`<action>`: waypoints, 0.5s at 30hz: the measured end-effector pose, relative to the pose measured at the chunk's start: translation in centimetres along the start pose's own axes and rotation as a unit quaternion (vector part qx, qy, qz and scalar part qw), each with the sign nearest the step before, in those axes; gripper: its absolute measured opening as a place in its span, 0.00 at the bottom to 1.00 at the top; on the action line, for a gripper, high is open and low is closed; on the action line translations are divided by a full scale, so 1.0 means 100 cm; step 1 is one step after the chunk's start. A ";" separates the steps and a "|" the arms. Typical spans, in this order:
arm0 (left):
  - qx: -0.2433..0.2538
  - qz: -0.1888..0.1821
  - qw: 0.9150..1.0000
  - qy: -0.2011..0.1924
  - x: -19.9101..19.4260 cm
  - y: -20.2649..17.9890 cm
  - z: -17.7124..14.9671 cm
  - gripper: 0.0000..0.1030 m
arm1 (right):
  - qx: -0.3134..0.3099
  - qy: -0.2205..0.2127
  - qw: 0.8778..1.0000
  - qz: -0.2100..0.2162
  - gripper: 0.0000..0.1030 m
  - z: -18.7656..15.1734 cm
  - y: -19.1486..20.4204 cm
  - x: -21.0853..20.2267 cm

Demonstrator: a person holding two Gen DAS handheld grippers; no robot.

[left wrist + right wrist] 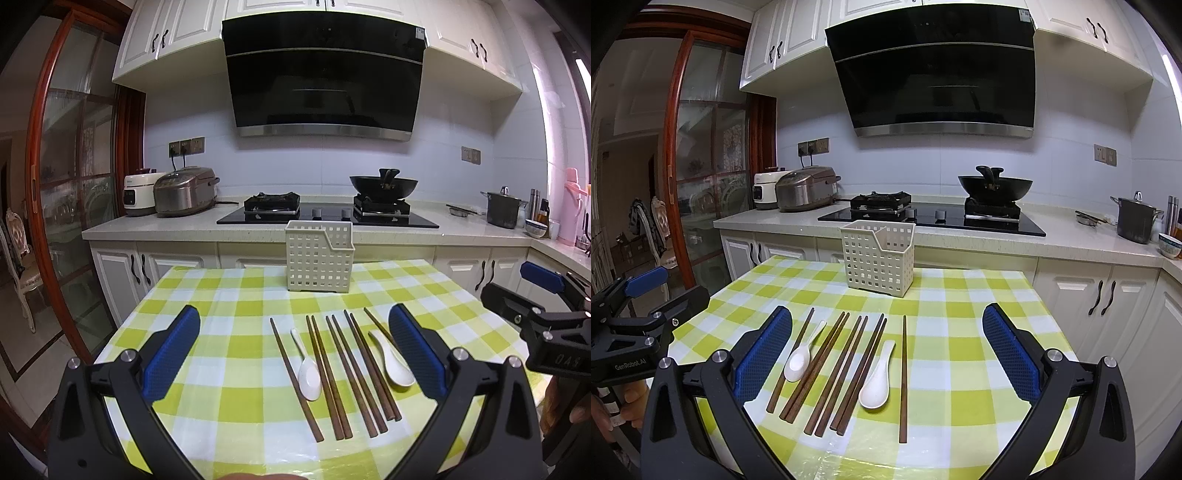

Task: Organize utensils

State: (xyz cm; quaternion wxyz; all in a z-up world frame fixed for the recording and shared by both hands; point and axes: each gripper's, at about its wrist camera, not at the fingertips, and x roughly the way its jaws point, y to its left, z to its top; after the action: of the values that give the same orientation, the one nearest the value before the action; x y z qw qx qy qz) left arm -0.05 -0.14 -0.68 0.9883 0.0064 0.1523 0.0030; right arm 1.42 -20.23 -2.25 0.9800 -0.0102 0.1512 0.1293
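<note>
Several dark wooden chopsticks (pixel 341 373) (pixel 846 369) lie side by side on the green-and-white checked tablecloth (pixel 236 317) (pixel 960 332). Among them rest two white ceramic spoons: one to the left (pixel 308 373) (pixel 798 362), one to the right (pixel 393 362) (pixel 876 382). A cream perforated utensil holder (pixel 318 256) (pixel 878 258) stands upright at the table's far edge. My left gripper (pixel 295 350) hovers open above the table, the utensils between its blue pads. My right gripper (pixel 886 350) is open too, over the table's right half; it also shows at the left view's right edge (pixel 535 291).
Behind the table runs a kitchen counter (pixel 147 225) with a gas hob (pixel 325 214), a black wok (pixel 384 182), two rice cookers (pixel 183 192) and a steel pot (pixel 502 208). A glass door with a red frame (pixel 70 184) stands to the left. A hand (pixel 624 402) holds the left gripper.
</note>
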 end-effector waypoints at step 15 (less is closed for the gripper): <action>-0.022 0.011 0.993 0.115 0.076 0.028 -0.035 0.96 | 0.041 0.108 0.993 -0.024 0.94 -0.043 -0.037 0.081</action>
State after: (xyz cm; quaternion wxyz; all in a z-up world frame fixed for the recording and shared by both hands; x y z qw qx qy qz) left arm 6.18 2.77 -6.28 0.9641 -0.0144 0.2646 0.0184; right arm 8.60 -22.01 -8.81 0.9603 0.0120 0.2611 0.0980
